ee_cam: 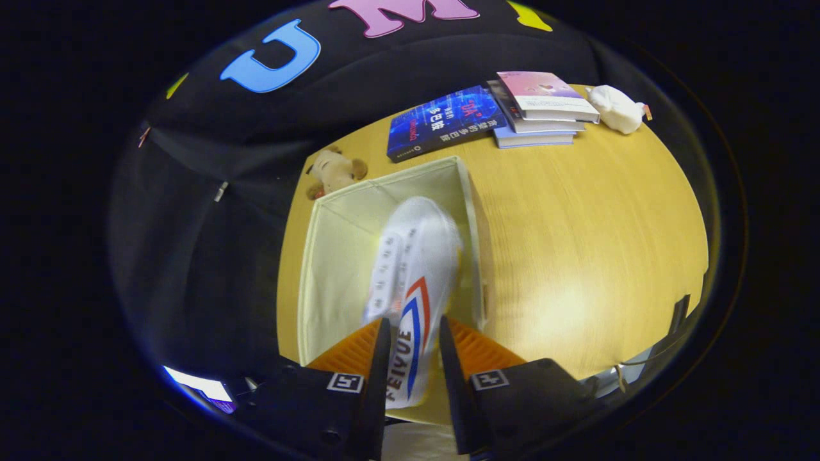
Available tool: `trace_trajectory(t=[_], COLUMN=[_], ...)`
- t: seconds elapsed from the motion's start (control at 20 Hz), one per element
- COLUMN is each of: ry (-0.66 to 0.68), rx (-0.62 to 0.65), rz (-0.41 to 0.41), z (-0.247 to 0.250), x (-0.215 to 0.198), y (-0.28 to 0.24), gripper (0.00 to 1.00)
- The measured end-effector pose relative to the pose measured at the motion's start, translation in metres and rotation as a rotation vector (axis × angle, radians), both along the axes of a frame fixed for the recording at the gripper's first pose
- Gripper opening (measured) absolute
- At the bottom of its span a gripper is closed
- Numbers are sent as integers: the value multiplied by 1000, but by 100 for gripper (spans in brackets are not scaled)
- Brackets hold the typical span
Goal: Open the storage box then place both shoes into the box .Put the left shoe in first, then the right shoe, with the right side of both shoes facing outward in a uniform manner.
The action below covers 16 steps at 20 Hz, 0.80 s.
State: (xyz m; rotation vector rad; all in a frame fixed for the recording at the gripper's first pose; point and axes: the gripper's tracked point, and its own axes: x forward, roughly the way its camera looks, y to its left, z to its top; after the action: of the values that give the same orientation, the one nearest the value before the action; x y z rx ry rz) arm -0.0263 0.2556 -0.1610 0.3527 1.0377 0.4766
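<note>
A white canvas shoe (416, 269) with red and blue side stripes hangs toe-forward over the open cream fabric storage box (333, 256). My gripper (413, 358) is shut on the shoe's heel end, one finger (379, 358) on each side of it. The striped side of the shoe faces up toward the camera. The shoe's toe points toward the box's far wall, and the shoe lies nearer the box's right wall. The box's lid is out of sight and its inside around the shoe looks bare.
The box stands on a yellow wooden table (576, 243). Beyond it lie a blue book (439, 121), a small stack of books (541, 109), a white plush toy (615, 109) and a tan plush dog (333, 171). Bare tabletop stretches to the box's right.
</note>
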Motion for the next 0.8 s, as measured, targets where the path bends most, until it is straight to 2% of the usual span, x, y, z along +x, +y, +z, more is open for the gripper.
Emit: trace_trajectory(t=[0.05,0.1,0.15,0.2,0.4,0.6,0.8], ry=[-19,-53,-89,-126,-243,-414,-596], rx=[34,37,18,-2,-1,-39,24], rz=[1,0,-6,-13,-81,-129,-154], z=[11,21,27,34,71,112,171], x=[1,3,8,13,29,54,64], y=[6,2,-7,-17,-55,-109,-145], gripper=[51,73,88,100,99,99,98])
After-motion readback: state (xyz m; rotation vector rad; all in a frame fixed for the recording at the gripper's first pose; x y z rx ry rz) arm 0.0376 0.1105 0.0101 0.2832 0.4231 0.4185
